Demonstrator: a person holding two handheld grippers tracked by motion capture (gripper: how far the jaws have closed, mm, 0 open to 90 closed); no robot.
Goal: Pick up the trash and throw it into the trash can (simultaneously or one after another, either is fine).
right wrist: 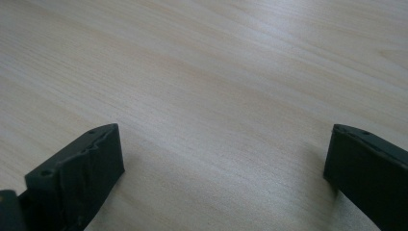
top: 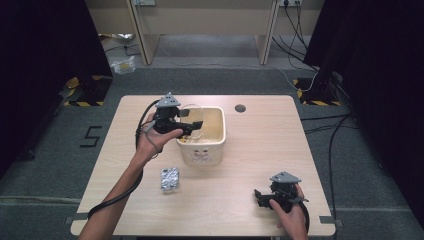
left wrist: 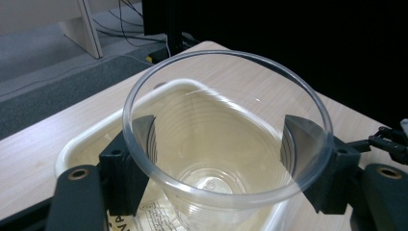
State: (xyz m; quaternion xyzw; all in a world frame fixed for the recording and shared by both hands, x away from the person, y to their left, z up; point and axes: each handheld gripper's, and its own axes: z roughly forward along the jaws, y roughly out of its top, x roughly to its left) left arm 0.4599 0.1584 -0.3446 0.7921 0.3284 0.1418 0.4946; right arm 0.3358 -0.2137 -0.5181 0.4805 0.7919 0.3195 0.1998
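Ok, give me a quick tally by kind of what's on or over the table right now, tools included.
Clear plastic cup, held in the left tool: 1
Cream square tub: 1
Crumpled foil wrapper: 1
Tools, counting the right tool: 2
Total: 5

Black "5" on grey floor

The clear plastic cup is empty, ribbed along its wall, with a rolled rim, and sits clamped at both sides between two black jaws. It is held above the open top of the cream-coloured square tub, mouth tilted toward the left gripper view's camera. The tub stands upright near the table's middle and bears a small printed face on its front wall.
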